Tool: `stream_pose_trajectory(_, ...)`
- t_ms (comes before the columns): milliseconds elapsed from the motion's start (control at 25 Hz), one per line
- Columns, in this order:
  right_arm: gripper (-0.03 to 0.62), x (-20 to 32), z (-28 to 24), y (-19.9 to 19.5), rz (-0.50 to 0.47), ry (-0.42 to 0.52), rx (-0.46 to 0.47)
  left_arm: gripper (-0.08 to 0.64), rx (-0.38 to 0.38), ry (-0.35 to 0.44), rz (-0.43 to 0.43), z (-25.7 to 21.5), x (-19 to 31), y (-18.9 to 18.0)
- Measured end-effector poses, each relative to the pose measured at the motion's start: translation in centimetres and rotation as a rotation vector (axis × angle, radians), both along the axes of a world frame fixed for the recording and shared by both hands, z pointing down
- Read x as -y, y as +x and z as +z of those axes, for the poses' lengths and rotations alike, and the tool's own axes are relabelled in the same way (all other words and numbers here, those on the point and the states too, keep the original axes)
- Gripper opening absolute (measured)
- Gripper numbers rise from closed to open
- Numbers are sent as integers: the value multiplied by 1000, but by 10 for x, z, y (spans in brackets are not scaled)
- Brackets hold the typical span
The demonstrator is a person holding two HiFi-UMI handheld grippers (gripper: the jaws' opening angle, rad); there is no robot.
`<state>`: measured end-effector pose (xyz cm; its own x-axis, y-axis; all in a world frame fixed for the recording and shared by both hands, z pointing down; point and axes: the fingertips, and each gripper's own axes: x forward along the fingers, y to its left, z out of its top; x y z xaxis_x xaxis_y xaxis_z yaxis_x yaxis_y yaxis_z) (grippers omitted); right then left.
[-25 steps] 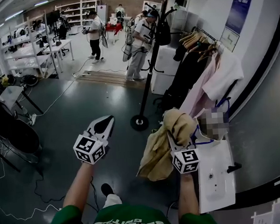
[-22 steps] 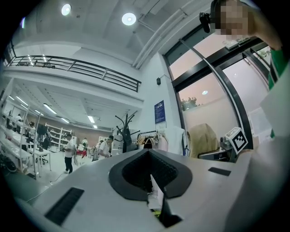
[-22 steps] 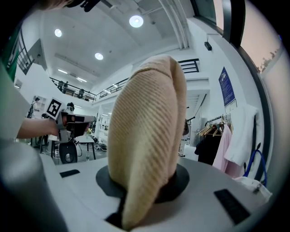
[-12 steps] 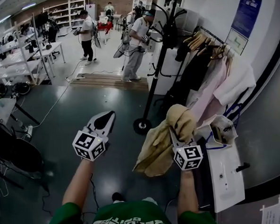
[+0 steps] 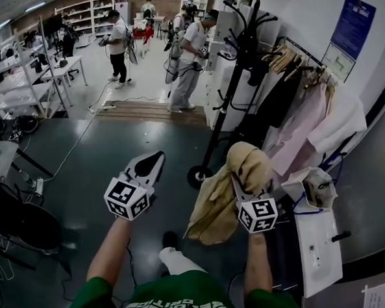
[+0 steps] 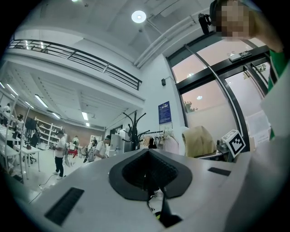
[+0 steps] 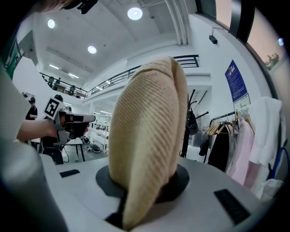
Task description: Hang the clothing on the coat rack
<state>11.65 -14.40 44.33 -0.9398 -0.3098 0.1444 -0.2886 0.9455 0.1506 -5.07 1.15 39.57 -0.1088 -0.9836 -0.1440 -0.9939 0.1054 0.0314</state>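
A tan knit garment hangs in a bunch from my right gripper, whose jaws are shut on a fold of it. In the right gripper view the cloth rises out of the gripper and fills the middle. The black coat rack stands ahead and slightly right, its round base on the dark floor just beyond the garment. It also shows as the rack behind the cloth. My left gripper is held out at mid-left, jaws shut, with nothing in them.
A clothes rail with garments on hangers runs along the right wall. A white table with a bag stands at the right. Several people work in the background. A dark chair and floor cables are at the left.
The coat rack and the clothes rail have come nearer in the view and shifted right. Both grippers keep their pose, and the garment stays in the right one.
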Motion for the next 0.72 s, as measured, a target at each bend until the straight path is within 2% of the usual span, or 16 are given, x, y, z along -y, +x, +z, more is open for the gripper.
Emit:
stream_pose_trajectory(280,78,34,18,-88,22,31,-31,3,42,-16,47,12,53,-82)
stream_pose_trajectory(720,78,111,3,-214,65,34,-16,3,80,-8,119,-14,156,-222)
